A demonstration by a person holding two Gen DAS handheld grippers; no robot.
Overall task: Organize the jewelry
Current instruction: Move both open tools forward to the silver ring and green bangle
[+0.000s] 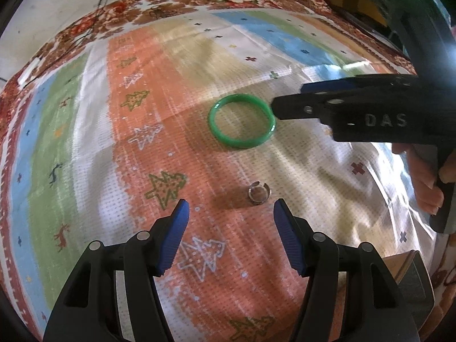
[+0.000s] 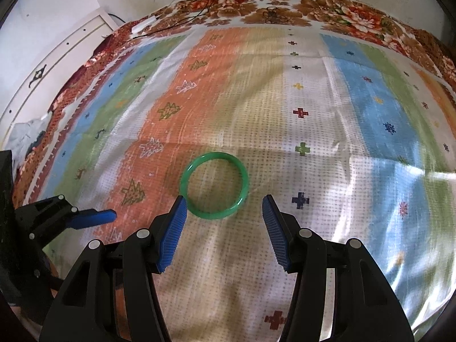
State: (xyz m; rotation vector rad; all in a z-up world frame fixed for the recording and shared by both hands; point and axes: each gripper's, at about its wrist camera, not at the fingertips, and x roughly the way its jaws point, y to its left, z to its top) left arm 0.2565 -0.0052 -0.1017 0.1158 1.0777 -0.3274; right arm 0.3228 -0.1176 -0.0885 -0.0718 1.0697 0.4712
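A green bangle lies flat on the striped cloth, and a small open silver ring rests nearer to me. My left gripper is open just short of the silver ring, nothing between its blue pads. In the right wrist view the same green bangle lies just ahead of my right gripper, which is open and holds nothing; its left pad is close to the bangle's rim. The right gripper's black fingers reach in from the right in the left wrist view, next to the bangle.
The striped cloth with trees and crosses covers a floral bedspread. A cable and a white plug lie at the far edge. A person's hand holds the right gripper's handle. The left gripper shows at the left in the right wrist view.
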